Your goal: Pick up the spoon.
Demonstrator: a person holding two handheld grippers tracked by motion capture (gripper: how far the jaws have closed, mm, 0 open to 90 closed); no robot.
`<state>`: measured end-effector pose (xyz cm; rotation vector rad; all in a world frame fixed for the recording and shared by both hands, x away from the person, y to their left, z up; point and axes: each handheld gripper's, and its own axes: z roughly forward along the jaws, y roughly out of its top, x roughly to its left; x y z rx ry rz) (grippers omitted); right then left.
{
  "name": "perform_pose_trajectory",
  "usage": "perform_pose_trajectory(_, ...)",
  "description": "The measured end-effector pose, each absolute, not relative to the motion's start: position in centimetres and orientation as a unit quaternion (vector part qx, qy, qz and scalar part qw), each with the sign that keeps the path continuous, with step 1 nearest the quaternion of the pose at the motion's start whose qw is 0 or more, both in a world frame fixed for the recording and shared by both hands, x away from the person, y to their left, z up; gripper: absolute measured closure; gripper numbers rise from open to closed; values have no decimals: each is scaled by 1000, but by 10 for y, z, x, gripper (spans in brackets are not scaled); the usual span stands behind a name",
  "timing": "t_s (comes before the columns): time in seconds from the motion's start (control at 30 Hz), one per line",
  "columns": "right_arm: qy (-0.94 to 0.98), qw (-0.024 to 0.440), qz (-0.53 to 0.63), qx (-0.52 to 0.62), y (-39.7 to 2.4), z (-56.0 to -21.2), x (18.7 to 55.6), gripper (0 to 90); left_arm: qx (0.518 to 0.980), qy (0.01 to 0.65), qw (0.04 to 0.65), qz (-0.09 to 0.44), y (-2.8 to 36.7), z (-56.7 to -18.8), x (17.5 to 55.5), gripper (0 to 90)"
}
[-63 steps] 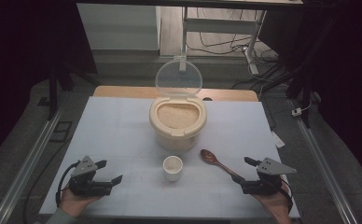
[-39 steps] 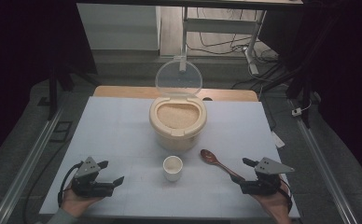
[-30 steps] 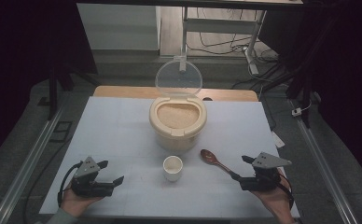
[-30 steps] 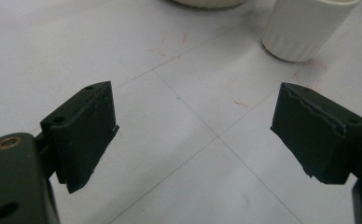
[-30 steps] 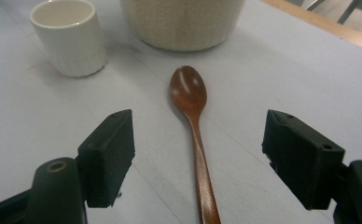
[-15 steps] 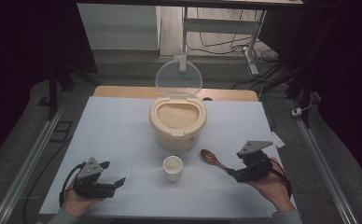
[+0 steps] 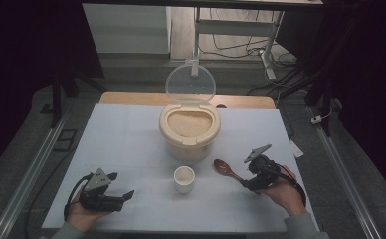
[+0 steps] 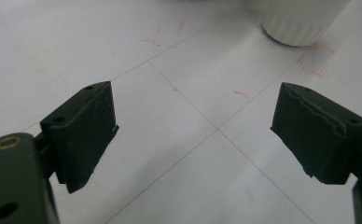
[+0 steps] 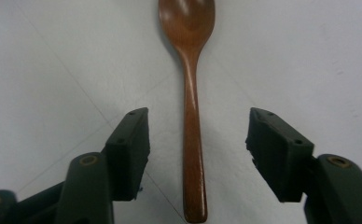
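Brown wood marks the thing in play: a dark brown wooden spoon lies flat on the white table, its handle between the parted jaws of the right gripper, which have just been closing in but with neither pad touching the wood. In the right gripper view the handle's long axis runs straight ahead along the gripper's own line, end nearest and bowl farthest, so a squeeze across the handle should take it squarely. From the high view the right gripper sits at the near right, and the spoon slants away from it toward the middle of the table. The left gripper rests at the near left, jaws wide apart over bare table, well apart from the spoon. Just beyond, a small white ribbed cup stands, and farther back a cream round rice container full of grain, its clear lid tipped up behind.
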<state>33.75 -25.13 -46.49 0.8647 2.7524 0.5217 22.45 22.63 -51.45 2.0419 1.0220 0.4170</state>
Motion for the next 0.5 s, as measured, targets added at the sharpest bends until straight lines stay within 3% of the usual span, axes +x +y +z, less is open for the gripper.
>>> perform_pose_trajectory(0.5, 953, 71, 104, 274, -239, -490, 351, 628, 808, 403, 395, 169, 229, -515, 225, 135)
